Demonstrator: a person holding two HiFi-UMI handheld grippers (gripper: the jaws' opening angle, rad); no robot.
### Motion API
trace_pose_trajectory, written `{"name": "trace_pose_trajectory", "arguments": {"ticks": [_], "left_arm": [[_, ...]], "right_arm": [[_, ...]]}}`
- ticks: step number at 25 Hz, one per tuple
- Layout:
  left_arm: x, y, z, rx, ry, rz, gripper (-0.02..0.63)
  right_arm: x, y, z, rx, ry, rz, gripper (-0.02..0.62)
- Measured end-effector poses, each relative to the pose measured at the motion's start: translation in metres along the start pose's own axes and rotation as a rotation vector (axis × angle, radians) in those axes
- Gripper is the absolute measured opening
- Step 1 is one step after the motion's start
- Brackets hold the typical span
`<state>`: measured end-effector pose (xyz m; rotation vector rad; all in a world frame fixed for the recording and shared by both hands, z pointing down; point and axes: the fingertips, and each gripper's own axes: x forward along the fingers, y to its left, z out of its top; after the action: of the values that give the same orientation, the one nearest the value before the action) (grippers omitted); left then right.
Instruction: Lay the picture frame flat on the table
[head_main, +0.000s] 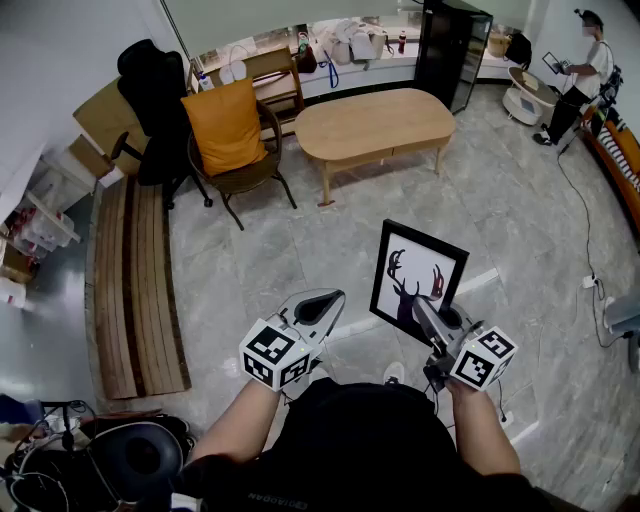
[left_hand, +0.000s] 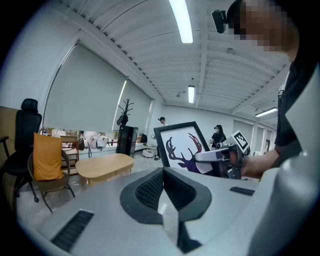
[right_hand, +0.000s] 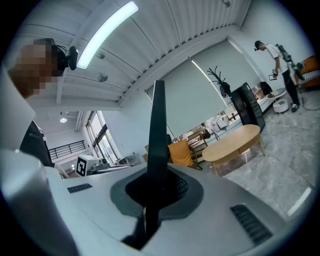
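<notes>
Picture frame (head_main: 418, 275) upright in right gripper (head_main: 422, 308) — seemingly mid-air

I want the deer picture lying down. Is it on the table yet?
No, the right gripper holds the picture frame up in the air, away from the wooden table.

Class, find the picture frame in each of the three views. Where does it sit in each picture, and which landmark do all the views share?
Head view: the picture frame is right of centre, clamped near its lower edge by the right hand-held gripper.
Left gripper view: right of centre, seen face-on.
Right gripper view: in the centre, an edge-on dark strip rising from between the jaws.
Shared landmark: the oval wooden table.
</notes>
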<state>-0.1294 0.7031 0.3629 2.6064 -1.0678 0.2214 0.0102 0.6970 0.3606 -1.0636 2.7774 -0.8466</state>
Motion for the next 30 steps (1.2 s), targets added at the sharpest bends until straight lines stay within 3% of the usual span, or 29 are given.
{"name": "trace_pose_trajectory", "arguments": {"ticks": [17,30], "left_arm": [[-0.004,0.002,-0.002,-0.009,0.0,-0.021,0.005],[0.011,0.006,-0.018,-0.021,0.032,-0.012,0.005]], "right_arm": [[0.004,0.003,0.001,-0.005,-0.008,-0.014,0.008],[0.005,-0.013,-0.011,0.132,-0.027,0.055,0.008]]}}
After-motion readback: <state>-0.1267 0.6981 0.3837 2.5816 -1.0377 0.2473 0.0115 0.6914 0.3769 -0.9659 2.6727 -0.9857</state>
